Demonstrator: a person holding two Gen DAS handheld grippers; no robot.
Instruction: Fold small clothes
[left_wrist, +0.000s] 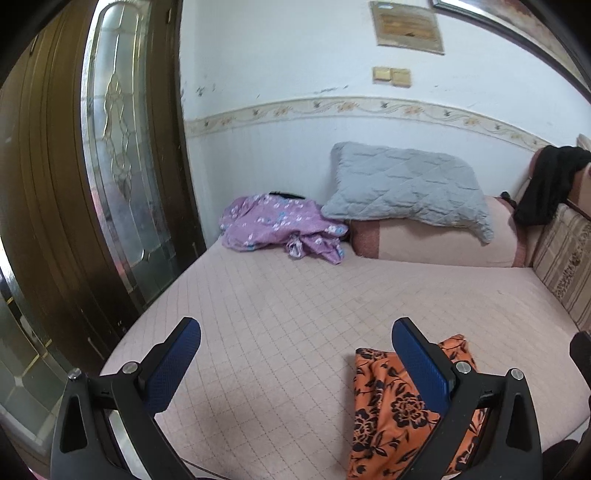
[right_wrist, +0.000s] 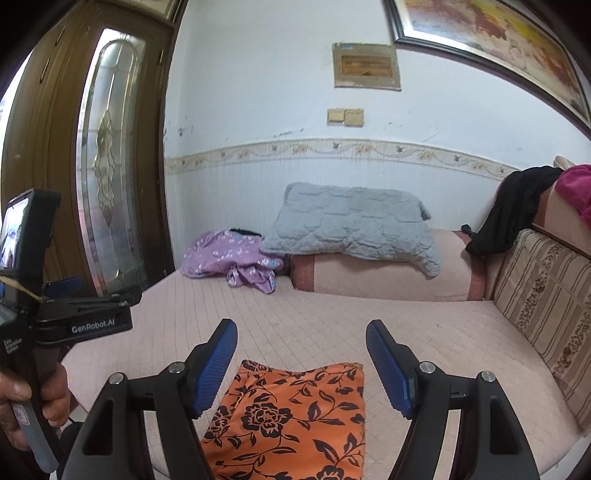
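Pink quilted bed (right_wrist: 314, 314) fills both views, white wall behind, wooden door at the left of frame.

Orange garment (right_wrist: 295, 417): floral print, lies flat on the near edge of the bed, lower centre of the right wrist view, lower right of the left wrist view (left_wrist: 399, 402). It looks already folded at least once; I cannot tell how many layers. Its long axis runs from the bottom of the frame up toward the pillow (right_wrist: 351, 221), away from me.

Right tongs (right_wrist: 301, 365): fingers wide apart, nothing between them, hovering above the garment and straddling its far edge. These are the nearer pair, pointing straight along the cloth's long axis.

Left tongs (left_wrist: 295, 362): also wide apart and empty, over bare bed to the left of the garment; only my right finger overlaps the cloth's left edge in that view. My left hand (right_wrist: 22, 402) shows at lower left of the right wrist view, gripping the handle.

Purple garment (right_wrist: 232, 262): crumpled heap at the far side of the bed, just beside the pillow, well apart from both tongs. Judgement: that is the next piece to fold.
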